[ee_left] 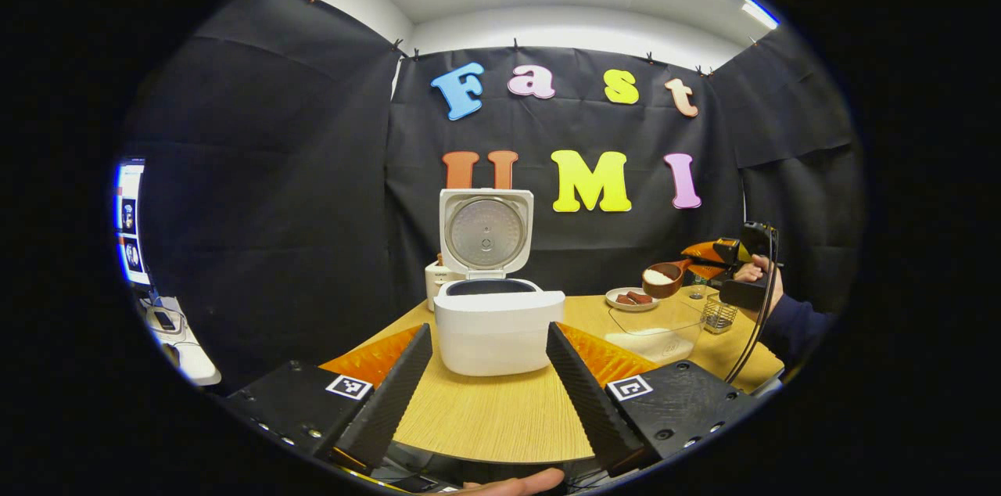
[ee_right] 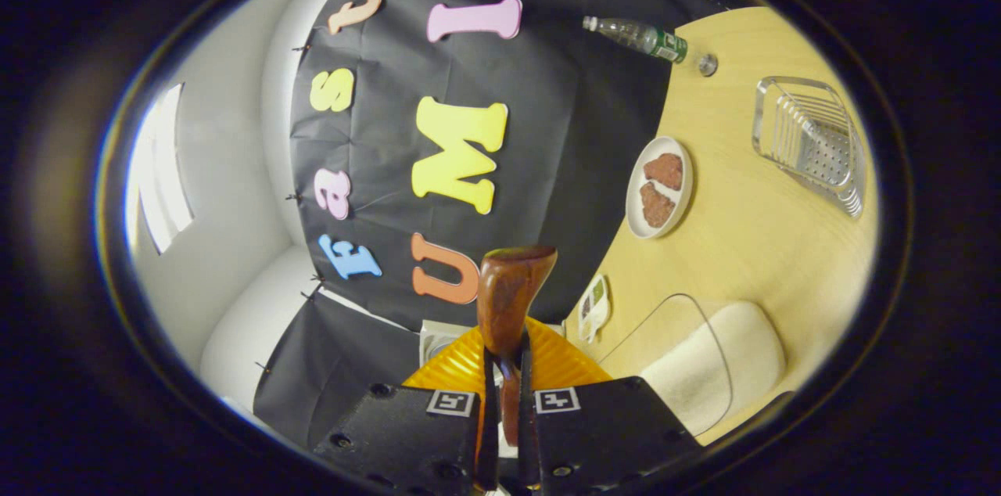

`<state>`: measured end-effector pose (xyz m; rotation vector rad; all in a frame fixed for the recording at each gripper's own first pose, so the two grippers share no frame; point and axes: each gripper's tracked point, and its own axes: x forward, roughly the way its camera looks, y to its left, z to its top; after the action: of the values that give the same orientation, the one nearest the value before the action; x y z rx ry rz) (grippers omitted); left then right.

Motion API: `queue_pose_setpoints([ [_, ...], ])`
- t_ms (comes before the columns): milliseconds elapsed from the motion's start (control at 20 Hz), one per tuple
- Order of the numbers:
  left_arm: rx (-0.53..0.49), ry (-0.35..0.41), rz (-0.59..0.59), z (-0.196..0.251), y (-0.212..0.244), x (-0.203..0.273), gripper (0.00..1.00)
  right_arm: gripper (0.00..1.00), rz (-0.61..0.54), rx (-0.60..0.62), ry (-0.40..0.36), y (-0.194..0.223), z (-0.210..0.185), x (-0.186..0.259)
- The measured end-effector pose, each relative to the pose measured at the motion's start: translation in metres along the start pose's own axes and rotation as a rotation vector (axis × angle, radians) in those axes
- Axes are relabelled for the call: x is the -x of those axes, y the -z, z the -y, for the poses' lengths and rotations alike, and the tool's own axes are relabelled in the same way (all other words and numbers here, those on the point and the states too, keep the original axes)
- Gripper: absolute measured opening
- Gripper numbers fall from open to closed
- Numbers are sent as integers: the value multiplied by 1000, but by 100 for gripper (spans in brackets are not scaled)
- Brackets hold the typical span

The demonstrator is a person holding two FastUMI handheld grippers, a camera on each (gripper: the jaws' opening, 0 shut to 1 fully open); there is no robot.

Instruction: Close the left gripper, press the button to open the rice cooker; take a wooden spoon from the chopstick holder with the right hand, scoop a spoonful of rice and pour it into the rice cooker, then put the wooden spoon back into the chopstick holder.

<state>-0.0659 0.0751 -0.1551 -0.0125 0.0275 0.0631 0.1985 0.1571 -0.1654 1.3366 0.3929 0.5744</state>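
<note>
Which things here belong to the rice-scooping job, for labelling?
Job: white rice cooker, lid open; brown wooden spoon in right gripper; clear rice container; wire chopstick holder.
Idle: plate of brown patties; plastic bottle.

A wooden bench point(ee_left: 500, 410) is stretching ahead of the left jaws. Ahead and to the right of them, a small white plate point(ee_left: 630, 300) is carrying 2 brown pieces point(ee_left: 633, 297). Near it, a small wire basket point(ee_left: 719, 314) is standing toward the bench's right edge. Far to the left of those jaws, a lit screen point(ee_left: 130, 222) is glowing beyond the booth's cloth.

In the right gripper view, the plate point(ee_right: 635, 199) is lying up and to the right of the jaws. A metal rack point(ee_right: 813, 140) is sitting farther right. A plastic bottle point(ee_right: 637, 36) is showing at the top, by the bench's far edge, with a small round cap point(ee_right: 708, 64) just beside it.
</note>
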Motion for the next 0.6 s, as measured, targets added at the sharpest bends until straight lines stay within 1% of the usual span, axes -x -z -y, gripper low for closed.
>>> queue_pose_setpoints([
  [150,7,-14,8,-11,-2,6,94,14,-32,7,-41,21,-36,-16],
  [250,10,-24,19,-20,-5,10,94,14,-57,13,-54,38,-56,-26],
  [400,18,-31,37,-31,-7,14,94,14,-95,65,-77,68,-84,-45],
  [600,36,-67,40,-59,-4,23,94,14,-150,114,-63,116,-104,-77],
])
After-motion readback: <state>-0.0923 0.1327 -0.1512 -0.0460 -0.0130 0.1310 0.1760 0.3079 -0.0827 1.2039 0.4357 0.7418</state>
